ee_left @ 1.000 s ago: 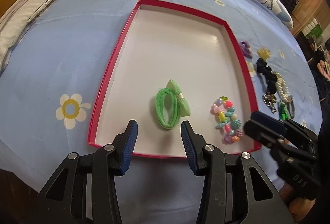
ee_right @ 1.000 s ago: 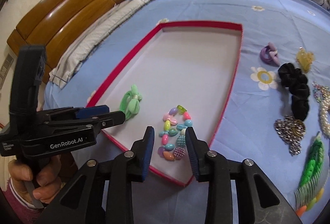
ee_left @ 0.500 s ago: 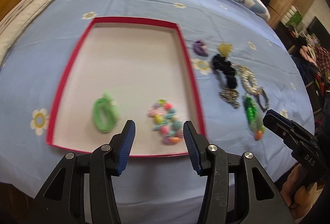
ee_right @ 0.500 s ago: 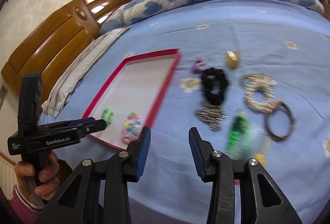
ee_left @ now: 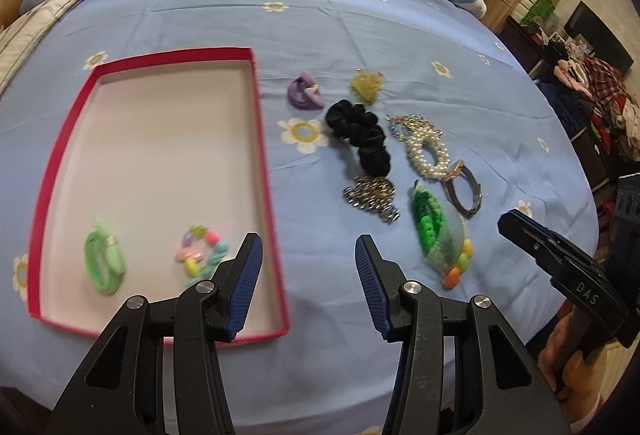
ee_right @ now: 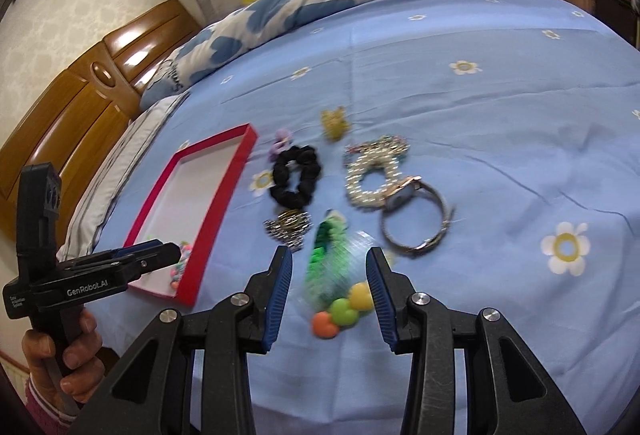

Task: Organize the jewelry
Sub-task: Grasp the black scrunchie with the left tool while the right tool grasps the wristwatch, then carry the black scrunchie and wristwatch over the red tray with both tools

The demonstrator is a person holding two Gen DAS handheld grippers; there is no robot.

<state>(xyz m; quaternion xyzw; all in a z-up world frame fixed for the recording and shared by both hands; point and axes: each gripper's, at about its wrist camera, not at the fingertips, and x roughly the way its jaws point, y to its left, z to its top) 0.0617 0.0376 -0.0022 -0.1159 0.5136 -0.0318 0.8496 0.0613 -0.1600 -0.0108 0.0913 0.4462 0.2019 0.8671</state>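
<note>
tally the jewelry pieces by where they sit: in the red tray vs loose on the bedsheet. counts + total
In the red tray: 2 (green hair tie, pastel bead bracelet)
Loose on the bedsheet: 7 (purple hair tie, yellow clip, black scrunchie, pearl piece, metal chain piece, watch, green comb)
Total: 9

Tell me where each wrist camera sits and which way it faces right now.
Left wrist: behind the left claw, angled down at the red tray; right claw and hand at right edge.
Right wrist: behind the right claw, above the green comb; left claw and hand at left.
Shared: tray, black scrunchie, watch.
</note>
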